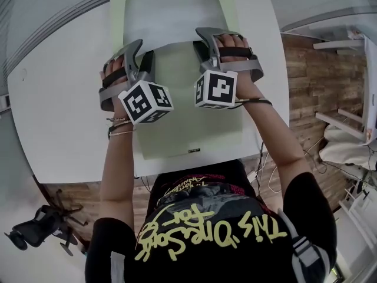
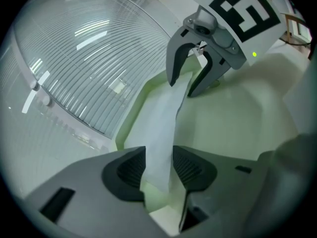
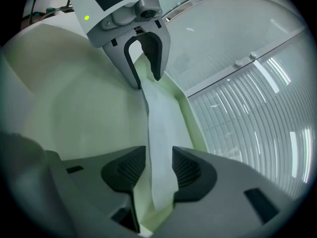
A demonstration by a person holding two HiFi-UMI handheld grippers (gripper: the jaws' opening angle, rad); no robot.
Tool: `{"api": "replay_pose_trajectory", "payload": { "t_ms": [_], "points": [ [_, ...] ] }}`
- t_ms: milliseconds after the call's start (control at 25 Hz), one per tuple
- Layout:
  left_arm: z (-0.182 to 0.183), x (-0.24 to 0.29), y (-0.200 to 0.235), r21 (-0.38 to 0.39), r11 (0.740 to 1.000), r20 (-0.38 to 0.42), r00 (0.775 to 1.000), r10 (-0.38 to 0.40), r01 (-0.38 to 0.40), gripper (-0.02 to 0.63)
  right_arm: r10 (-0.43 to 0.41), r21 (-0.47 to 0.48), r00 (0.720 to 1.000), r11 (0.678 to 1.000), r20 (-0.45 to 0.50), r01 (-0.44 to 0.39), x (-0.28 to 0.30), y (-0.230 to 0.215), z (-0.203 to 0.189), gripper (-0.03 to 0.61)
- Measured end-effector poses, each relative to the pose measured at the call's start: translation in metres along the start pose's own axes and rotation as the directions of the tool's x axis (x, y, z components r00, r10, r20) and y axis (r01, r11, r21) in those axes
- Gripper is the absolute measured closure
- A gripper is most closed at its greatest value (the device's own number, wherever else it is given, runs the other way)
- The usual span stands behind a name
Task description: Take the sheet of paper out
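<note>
sheet of paper (image 1: 171,16): near edge lifted, sits in the gap between the pads of both grippers; the rest runs ahead of them over the far half of the green folder (image 1: 188,128)

left gripper (image 2: 159,168): jaws wide apart, sheet between them, not clamped

right gripper (image 3: 159,168): same, wide, sheet loose in the gap, nothing held

risks as I see it:
- bite too close to the edge → paper slips out or creases
- one side clamps before the other → sheet skews or tears on the pull
- pads catch the folder layer below the sheet → folder drags across the table (image 1: 59,99) with it
</note>
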State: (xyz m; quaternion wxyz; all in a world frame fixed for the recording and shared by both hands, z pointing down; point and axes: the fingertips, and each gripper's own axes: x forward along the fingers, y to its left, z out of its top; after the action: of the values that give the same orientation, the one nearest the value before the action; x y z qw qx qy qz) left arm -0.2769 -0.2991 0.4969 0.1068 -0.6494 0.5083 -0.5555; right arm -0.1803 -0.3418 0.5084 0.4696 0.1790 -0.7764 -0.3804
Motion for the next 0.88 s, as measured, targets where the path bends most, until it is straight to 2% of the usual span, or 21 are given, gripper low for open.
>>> {"api": "replay_pose_trajectory", "payload": {
  "t_ms": [240,520,880],
  "points": [
    [-0.0016,-0.0016,0.0039,0.01,1.0,-0.009,1.0,0.006,-0.006,0.483,-0.013,-0.035,1.0,0.999,-0.011,0.012,0.0036,-0.0039,0.0023,0.434],
    [-0.0022,-0.0059,0.008,0.017,1.0,-0.013,1.0,0.008,-0.008,0.525,-0.028,-0.067,1.0,0.997,-0.014,0.027,0.0036,-0.0085,0.004,0.519],
    [-0.0002,-0.0041,0.0088,0.058,0.998,-0.022,1.0,0.001,0.0,0.592,-0.033,-0.117,0.999,0.993,-0.026,0.029,0.0066,-0.0086,0.0006,0.563]
  ]
}}
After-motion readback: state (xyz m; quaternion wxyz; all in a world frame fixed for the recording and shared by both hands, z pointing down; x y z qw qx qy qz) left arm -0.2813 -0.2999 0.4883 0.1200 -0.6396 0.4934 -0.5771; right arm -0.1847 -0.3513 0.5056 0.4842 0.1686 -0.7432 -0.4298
